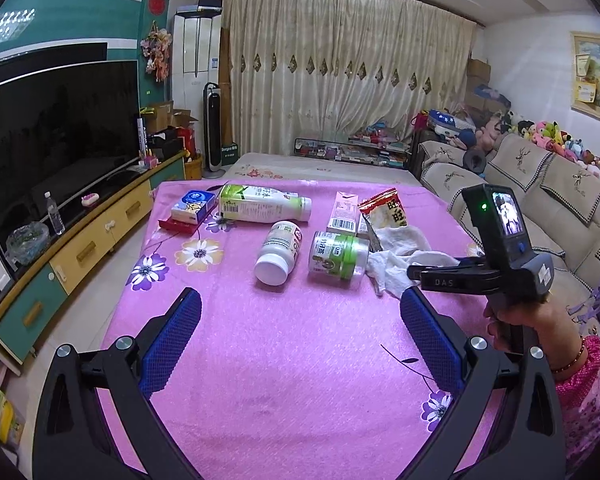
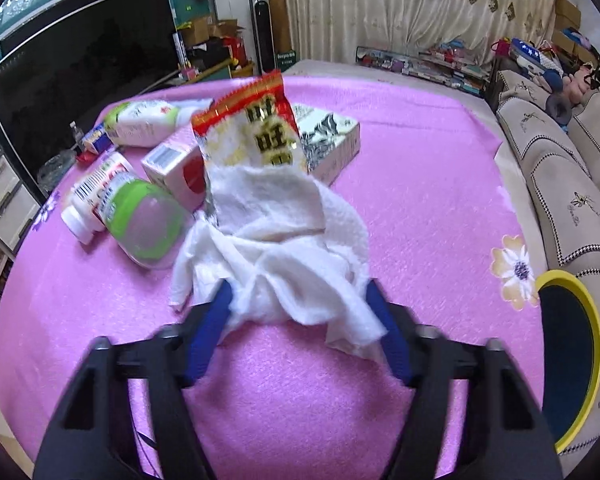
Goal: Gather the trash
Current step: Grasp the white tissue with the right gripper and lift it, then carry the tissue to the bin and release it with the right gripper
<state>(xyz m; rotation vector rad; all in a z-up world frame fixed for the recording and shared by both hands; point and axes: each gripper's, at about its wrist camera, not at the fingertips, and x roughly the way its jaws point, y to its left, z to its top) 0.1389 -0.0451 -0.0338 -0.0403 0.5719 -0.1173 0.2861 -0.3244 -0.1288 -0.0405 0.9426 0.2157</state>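
Trash lies on a pink flowered table (image 1: 284, 344). A crumpled white tissue (image 2: 284, 248) lies between the open fingers of my right gripper (image 2: 300, 300), its near edge draped over both blue pads. It also shows in the left wrist view (image 1: 400, 258), with the right gripper (image 1: 416, 272) beside it. A red and white snack bag (image 2: 256, 132) lies behind the tissue. My left gripper (image 1: 300, 320) is open and empty above the bare near part of the table. A green-lidded jar (image 1: 338, 256) and a white pill bottle (image 1: 278, 250) lie ahead of it.
A large white and green bottle (image 1: 260, 204), a blue tissue pack (image 1: 192, 206), a pink carton (image 1: 344, 212) and a patterned box (image 2: 328, 136) lie farther back. A yellow-rimmed bin (image 2: 568, 364) stands at the right. A sofa (image 1: 540, 184) is right, a TV cabinet (image 1: 80, 240) left.
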